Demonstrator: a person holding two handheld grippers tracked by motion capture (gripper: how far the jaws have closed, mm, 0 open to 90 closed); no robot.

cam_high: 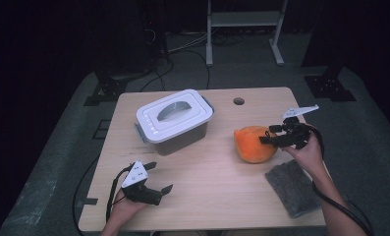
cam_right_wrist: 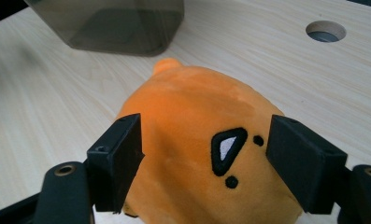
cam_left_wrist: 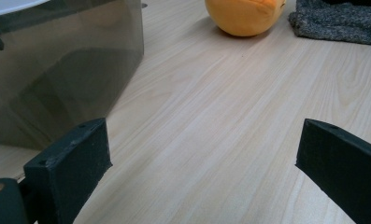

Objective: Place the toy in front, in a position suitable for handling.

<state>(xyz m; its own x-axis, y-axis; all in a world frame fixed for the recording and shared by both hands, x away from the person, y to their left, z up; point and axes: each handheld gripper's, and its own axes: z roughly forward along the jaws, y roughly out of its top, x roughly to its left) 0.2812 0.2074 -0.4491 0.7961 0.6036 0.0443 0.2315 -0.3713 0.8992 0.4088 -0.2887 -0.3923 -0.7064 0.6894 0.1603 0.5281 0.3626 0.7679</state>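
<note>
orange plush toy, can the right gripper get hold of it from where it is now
Probably yes. The right gripper is open, its fingers straddling the orange plush toy with nothing between them. The grey cloth and the lidded box lie off to the sides.

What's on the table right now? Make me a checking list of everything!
Surface: pale wooden table with a round hole.
Job's things: orange plush toy lying right of centre.
Clutter: lidded grey box; grey cloth near the right edge.
Grippers: right gripper open, jaws either side of the toy; left gripper open over bare wood.
Cables: black cable trailing from the right gripper.
Surroundings: dark room, metal frame behind.
</note>
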